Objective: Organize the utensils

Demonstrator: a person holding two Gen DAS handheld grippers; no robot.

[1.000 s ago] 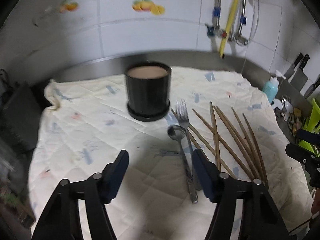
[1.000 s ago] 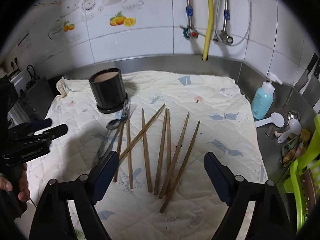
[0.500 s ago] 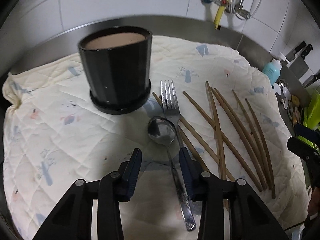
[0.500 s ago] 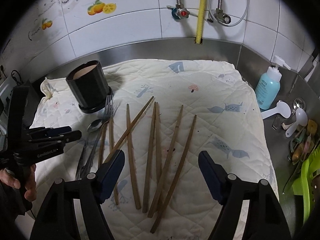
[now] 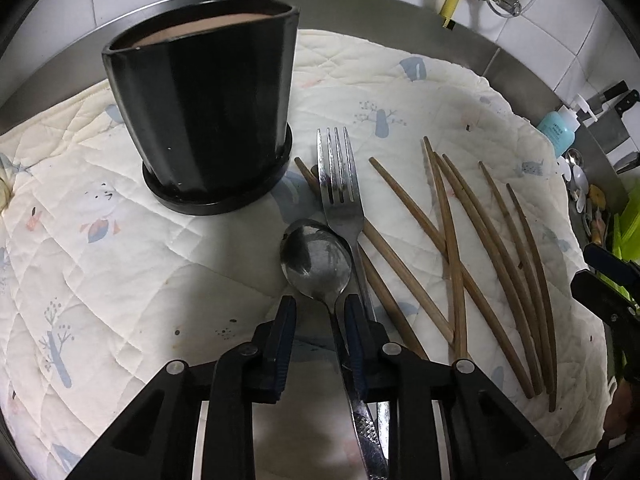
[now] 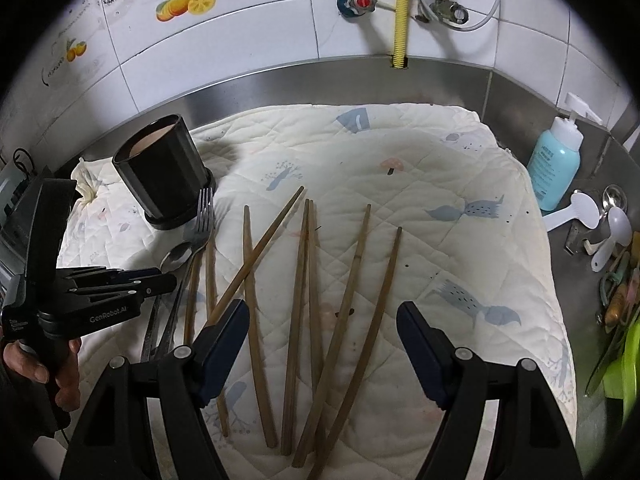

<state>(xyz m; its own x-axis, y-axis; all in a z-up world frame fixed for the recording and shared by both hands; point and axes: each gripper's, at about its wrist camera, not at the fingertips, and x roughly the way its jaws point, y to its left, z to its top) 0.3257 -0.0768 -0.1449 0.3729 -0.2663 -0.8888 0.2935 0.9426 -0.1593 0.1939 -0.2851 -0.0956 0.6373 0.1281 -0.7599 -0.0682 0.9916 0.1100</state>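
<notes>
The spoon [image 5: 316, 258] lies on the cloth [image 5: 100, 264] lengthwise, bowl toward the black pot [image 5: 204, 100]. The left gripper [image 5: 320, 312] straddles its neck, narrowed (not clearly clamped); the right gripper [image 6: 322, 320] hangs wide over chopsticks [image 6: 300, 312].

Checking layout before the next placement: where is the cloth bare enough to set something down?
Bare cloth lies behind and right of the chopsticks, toward the blue bottle, and left of the black pot. Crowded: spoon, fork beside the pot.
</notes>
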